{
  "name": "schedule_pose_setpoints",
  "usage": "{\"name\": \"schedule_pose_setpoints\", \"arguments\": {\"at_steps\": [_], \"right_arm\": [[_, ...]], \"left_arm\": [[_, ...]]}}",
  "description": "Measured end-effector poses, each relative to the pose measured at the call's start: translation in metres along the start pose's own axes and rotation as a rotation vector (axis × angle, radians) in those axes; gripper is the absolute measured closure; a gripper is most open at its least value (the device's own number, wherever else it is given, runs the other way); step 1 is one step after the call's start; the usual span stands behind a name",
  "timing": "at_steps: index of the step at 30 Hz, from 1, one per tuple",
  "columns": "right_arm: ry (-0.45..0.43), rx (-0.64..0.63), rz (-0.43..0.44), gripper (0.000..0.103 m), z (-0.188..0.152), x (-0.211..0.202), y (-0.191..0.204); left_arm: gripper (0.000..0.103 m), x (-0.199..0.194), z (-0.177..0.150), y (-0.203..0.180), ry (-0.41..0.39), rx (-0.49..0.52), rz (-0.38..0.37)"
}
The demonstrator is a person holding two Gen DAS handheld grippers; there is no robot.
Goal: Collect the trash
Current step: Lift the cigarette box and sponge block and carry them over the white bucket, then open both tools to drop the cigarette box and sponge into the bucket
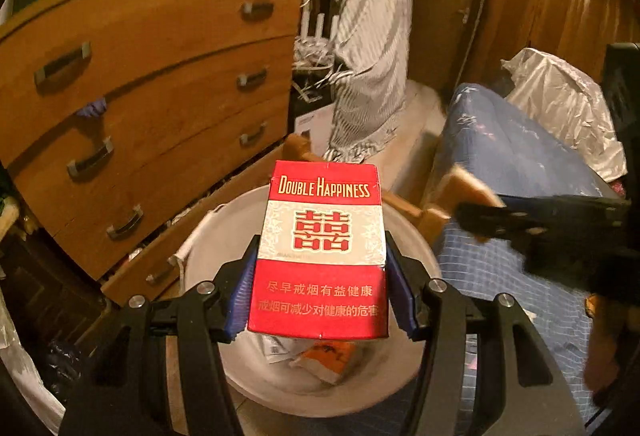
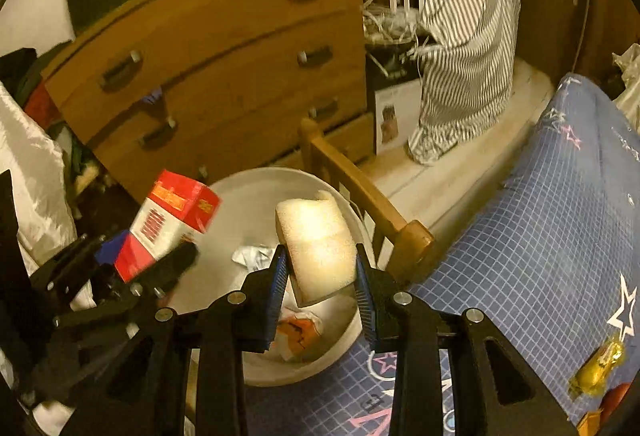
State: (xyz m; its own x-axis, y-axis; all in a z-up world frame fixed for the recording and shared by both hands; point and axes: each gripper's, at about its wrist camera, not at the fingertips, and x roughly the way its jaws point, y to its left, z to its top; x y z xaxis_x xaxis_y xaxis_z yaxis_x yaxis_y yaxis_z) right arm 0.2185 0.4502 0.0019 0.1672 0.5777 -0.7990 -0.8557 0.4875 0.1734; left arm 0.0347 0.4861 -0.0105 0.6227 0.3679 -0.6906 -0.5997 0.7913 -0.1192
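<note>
While both hands hang over the white bin (image 2: 256,196), each claw is clenched on a piece of trash. Blue pads of the left gripper (image 1: 320,288) squeeze the long sides of a red-and-white cigarette pack (image 1: 322,248), held face up so it sits directly above the bin's mouth. Beside it, nearer the bed (image 2: 560,236), the right gripper (image 2: 322,276) pinches a pale foam block (image 2: 316,240) by its flanks, also above the bin. Both loads seem poised for release. Inside the bin lie crumpled paper (image 2: 252,256) and an orange wrapper (image 2: 298,332). Behind the bin stands a wooden dresser (image 2: 224,48).
</note>
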Motion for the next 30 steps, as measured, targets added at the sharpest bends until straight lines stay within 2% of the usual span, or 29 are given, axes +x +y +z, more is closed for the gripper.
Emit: {"name": "schedule_pose_setpoints", "arguments": {"at_steps": [6, 9, 17, 30], "right_arm": [[0.023, 0.011, -0.014, 0.069, -0.001, 0.000, -0.022], [0.041, 0.008, 0.005, 0.069, -0.004, -0.001, -0.028], [0.048, -0.019, 0.003, 0.069, -0.003, 0.000, -0.016], [0.050, -0.021, 0.006, 0.069, -0.002, 0.000, -0.019]], "left_arm": [[0.049, 0.013, 0.000, 0.042, 0.028, -0.056, 0.037], [0.049, 0.017, -0.002, 0.055, 0.042, -0.074, 0.041], [0.049, 0.021, -0.005, 0.064, 0.058, -0.084, 0.034], [0.048, 0.027, -0.005, 0.063, 0.065, -0.079, 0.005]]}}
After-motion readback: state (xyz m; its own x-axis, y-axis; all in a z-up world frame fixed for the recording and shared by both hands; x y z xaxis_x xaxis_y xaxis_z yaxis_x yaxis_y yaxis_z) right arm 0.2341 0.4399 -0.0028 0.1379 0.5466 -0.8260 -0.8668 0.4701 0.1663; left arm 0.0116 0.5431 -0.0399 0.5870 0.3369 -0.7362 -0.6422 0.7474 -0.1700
